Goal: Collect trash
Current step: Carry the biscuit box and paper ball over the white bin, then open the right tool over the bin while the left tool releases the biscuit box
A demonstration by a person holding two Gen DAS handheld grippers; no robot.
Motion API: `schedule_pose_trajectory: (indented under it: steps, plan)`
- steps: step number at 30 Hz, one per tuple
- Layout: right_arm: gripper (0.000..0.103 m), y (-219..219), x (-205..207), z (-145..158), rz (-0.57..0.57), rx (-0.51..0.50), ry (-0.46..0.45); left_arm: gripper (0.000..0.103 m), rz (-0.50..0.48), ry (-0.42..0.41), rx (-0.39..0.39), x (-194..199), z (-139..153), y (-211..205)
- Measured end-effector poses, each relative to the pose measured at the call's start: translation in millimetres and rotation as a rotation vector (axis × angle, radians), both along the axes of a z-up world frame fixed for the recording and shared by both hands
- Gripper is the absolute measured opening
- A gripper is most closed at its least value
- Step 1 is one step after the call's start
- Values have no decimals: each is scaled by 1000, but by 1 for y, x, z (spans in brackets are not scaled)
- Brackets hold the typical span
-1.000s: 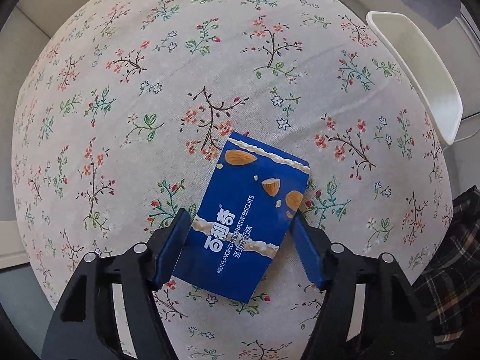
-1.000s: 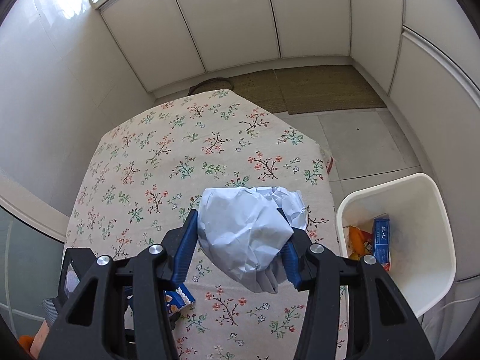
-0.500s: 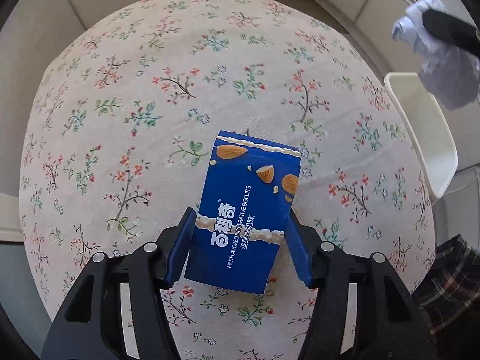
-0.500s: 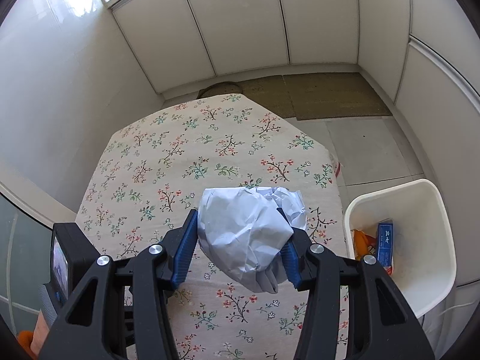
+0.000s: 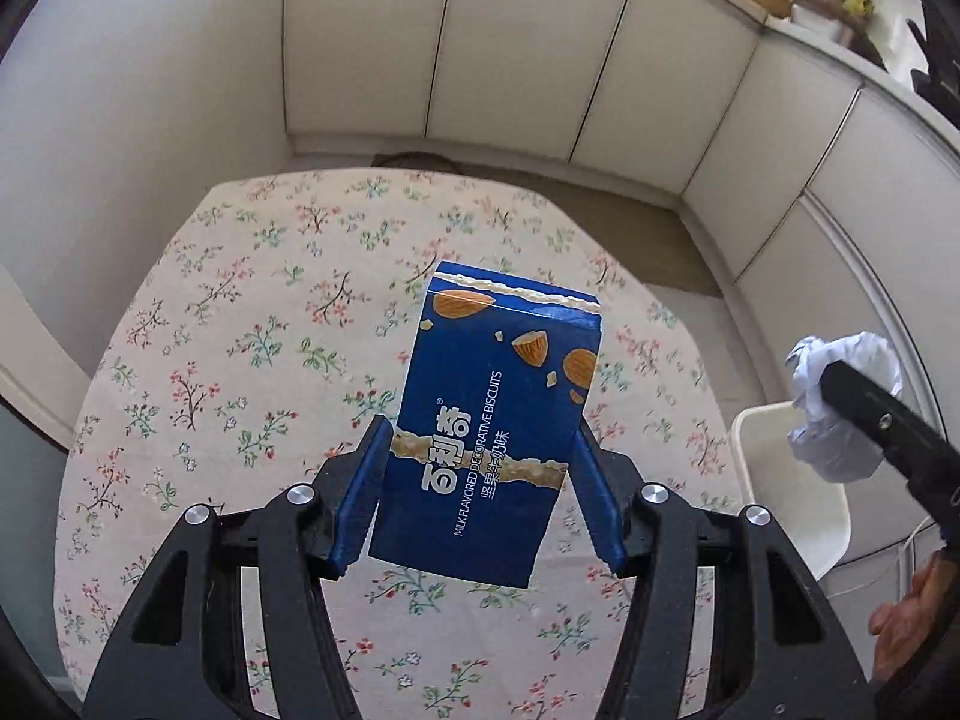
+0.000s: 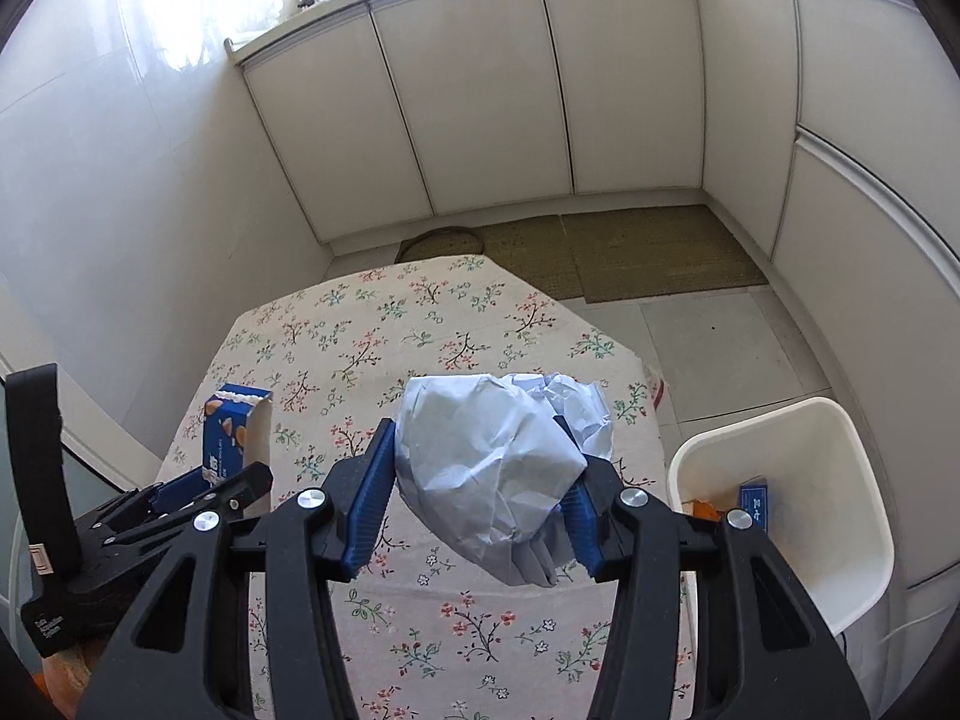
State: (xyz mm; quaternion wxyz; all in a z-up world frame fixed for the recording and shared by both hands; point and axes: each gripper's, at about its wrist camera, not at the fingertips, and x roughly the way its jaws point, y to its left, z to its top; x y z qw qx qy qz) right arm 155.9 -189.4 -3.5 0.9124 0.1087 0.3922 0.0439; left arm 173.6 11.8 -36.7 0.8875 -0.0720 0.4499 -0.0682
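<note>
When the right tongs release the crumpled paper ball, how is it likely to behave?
The crumpled paper ball looks light and soft: its creased folds bulge around the right tongs. It would probably drop slowly and hardly roll. Released now, it may miss the white bin, which stands farther right.

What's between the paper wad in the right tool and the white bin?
Nothing solid. In the right wrist view, the crumpled paper hangs in the right tool; between it and the white bin show only the floral tablecloth edge and floor.
</note>
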Motion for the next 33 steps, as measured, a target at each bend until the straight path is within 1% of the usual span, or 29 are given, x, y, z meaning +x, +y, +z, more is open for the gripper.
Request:
schedule_pose_trajectory:
  steps: [3, 8, 15, 17, 18, 21, 23, 24, 25, 30, 33]
  plan:
    - [50, -8, -6, 5, -33, -20, -31, 55, 6, -71, -36, -7, 16, -11]
    - [50, -31, -18, 13, -107, -64, -83, 55, -16, -173, -64, -15, 37, -37]
    - [50, -76, -42, 18, -261, -170, -156, 55, -54, -260, -126, -27, 51, -82]
    - [51, -92, -46, 17, -304, -188, -158, 55, -72, -278, -140, -30, 53, -97]
    - [52, -101, -48, 15, -325, -192, -151, 55, -81, -290, -154, -32, 54, -105]
    - [53, -124, -52, 8, -384, -198, -119, 55, -116, -315, -162, -37, 55, -130]
    - [63, -139, -54, 5, -418, -207, -102, 55, -145, -322, -170, -38, 54, -147]
    - [73, -146, -56, 4, -438, -211, -96, 56, -162, -321, -178, -37, 52, -154]
    - [79, -153, -59, 3, -460, -212, -96, 56, -177, -317, -187, -37, 51, -161]
    - [89, -187, -77, 4, -568, -231, -102, 56, -240, -297, -215, -39, 46, -198]
    - [92, -209, -87, 3, -628, -236, -97, 56, -273, -286, -222, -39, 42, -216]
